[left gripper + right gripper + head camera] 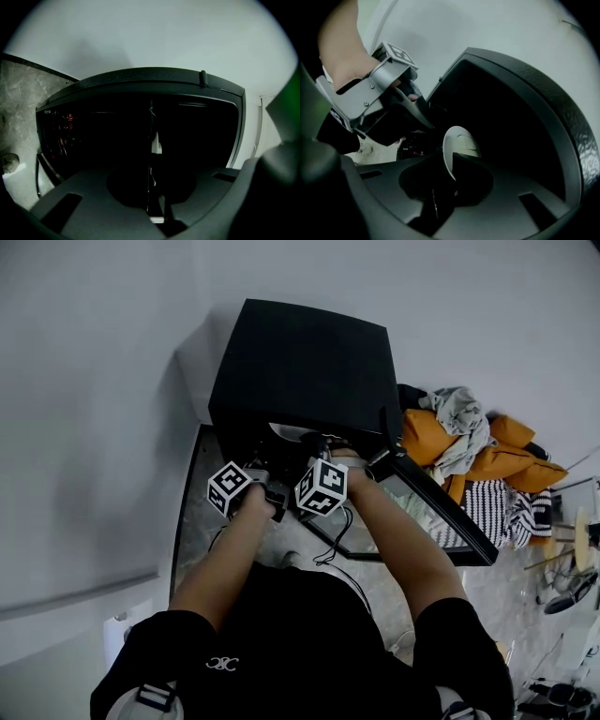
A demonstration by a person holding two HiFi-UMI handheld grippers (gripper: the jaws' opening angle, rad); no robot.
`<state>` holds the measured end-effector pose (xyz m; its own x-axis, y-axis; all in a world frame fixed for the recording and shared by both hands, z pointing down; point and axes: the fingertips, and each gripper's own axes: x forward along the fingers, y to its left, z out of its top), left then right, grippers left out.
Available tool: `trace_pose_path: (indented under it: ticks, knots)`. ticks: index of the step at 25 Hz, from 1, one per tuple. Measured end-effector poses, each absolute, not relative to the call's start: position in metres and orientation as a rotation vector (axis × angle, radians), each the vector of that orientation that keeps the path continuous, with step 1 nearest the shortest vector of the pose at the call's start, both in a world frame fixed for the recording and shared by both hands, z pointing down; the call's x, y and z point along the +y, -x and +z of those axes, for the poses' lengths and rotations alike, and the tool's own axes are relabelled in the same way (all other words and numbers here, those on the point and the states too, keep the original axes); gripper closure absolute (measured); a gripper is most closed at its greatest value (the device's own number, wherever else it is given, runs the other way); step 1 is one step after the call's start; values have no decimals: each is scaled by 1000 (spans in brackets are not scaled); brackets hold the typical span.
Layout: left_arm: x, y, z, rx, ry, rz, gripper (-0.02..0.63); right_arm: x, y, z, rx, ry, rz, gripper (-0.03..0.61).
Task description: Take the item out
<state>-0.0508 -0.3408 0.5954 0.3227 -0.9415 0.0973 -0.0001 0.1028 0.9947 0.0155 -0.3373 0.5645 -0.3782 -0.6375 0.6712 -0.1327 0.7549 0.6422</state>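
A person leans over a bench (190,521), both grippers reaching into the open front of a black box (300,362) whose glass door (441,512) swings out to the right. The right gripper (451,161) has its jaws pinched on the rim of a white plate (461,140), which stands tilted on edge just inside the dark opening. The left gripper (151,154) points level into the same cavity, jaws drawn almost together. Only a narrow seam with a pale glint shows between them, and the gloom hides whether they pinch anything. A heap of clothes (469,442) lies beyond the door.
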Motion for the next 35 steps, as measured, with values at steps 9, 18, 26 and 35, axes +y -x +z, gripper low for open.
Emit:
trace_pose_path:
  ticks: [9,18,26,35]
  knots:
    - [-336,48,596,-990,-1276,-891,586,-339,-19,587,-1751,-400,-755,512]
    - [-335,48,596,-989,-1278,-896,586,-351,-16,594,-1653,-333,-766,514]
    - [-336,48,595,-986,-1286,-902,586,-351,-16,595,-1663,-331,-756,535]
    - [-337,50,595,-990,-1298,-894,586,-321,-22,592,-1666,-286,-721,534]
